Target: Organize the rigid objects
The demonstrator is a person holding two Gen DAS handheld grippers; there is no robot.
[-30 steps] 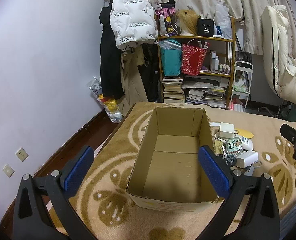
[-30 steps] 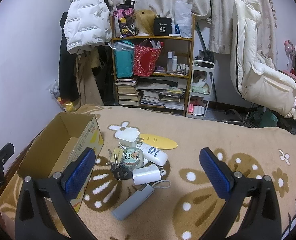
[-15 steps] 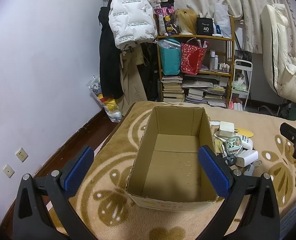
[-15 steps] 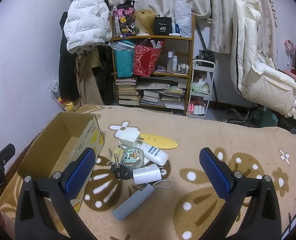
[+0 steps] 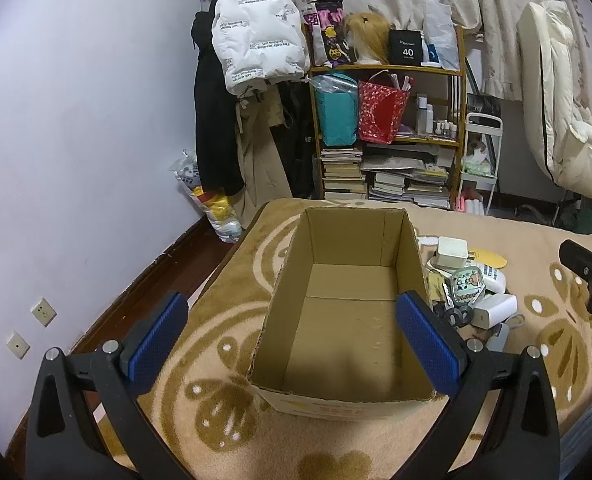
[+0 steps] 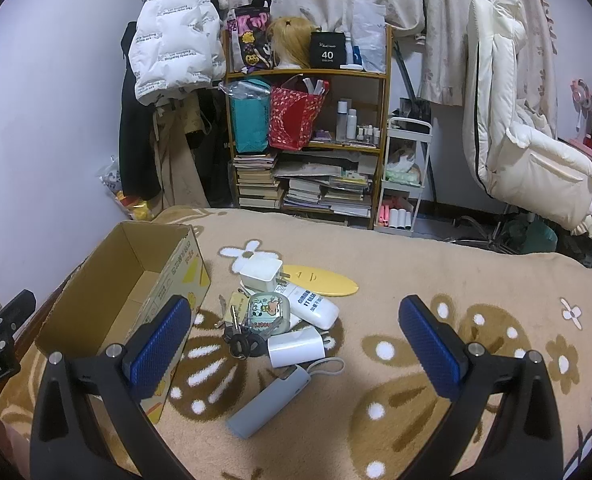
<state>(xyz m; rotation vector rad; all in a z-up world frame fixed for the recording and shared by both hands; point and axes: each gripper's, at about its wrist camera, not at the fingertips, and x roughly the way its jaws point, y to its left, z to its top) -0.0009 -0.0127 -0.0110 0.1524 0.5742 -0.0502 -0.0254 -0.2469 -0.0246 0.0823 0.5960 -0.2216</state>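
Keys [image 6: 240,340] partly hidden beneath the cartoon case [image 6: 264,312].

left wrist: above cardboard box [image 5: 347,312], facing shelf [image 5: 387,136] | right wrist: over clutter | shared: box, shelf

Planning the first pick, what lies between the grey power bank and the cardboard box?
Only bare blanket between power bank and box, right wrist view.

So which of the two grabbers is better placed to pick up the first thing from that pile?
Probably the right gripper: it is open, facing the pile, with the grey power bank nearest. The left gripper faces the cardboard box.
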